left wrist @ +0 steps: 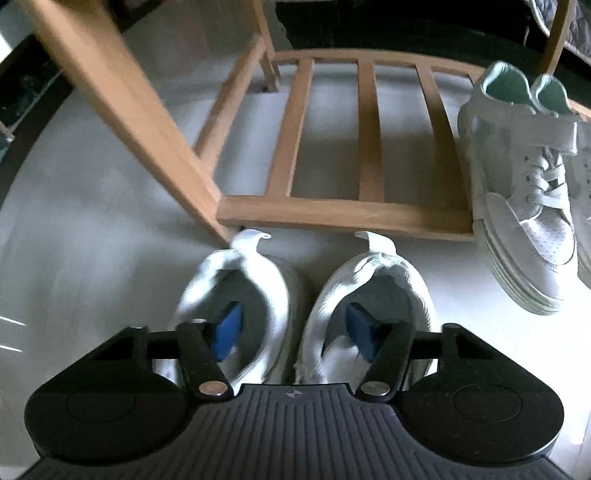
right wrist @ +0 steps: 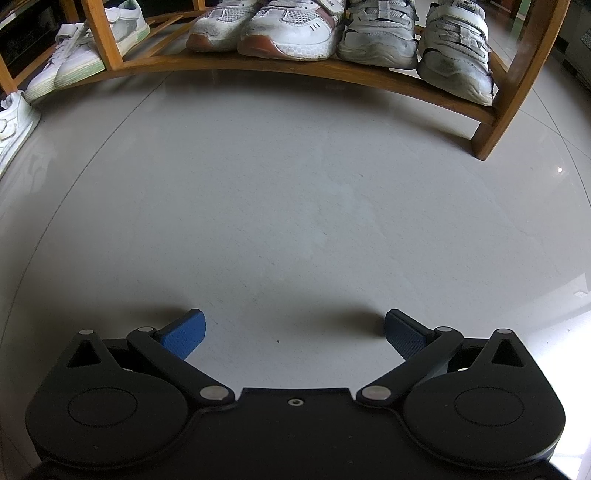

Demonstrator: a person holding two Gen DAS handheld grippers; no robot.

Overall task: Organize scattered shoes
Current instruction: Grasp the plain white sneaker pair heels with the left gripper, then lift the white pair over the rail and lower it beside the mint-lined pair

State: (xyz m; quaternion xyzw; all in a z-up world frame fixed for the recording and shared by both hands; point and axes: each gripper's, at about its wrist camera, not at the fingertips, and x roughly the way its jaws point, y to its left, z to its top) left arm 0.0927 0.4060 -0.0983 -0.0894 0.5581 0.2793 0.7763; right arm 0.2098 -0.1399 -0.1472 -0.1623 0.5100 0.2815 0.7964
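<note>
Two white knit sneakers stand side by side on the pale floor just in front of the wooden shoe rack [left wrist: 332, 212], heels toward it. My left gripper [left wrist: 293, 332] points down into them, one blue pad in the left sneaker [left wrist: 207, 280] and one in the right sneaker [left wrist: 402, 288]. The shoes' touching inner walls sit between the pads. A strip of grey lining shows between the left pad and its wall, so the jaws are not pressing. My right gripper [right wrist: 293, 336] hangs open over bare floor, holding nothing.
A white strap sneaker with green lining [left wrist: 528, 206] rests on the rack's low shelf at the right. In the right wrist view the rack [right wrist: 258, 68] carries several worn pale sneakers [right wrist: 291, 33]. Another white shoe [right wrist: 14, 122] lies on the floor at the left edge.
</note>
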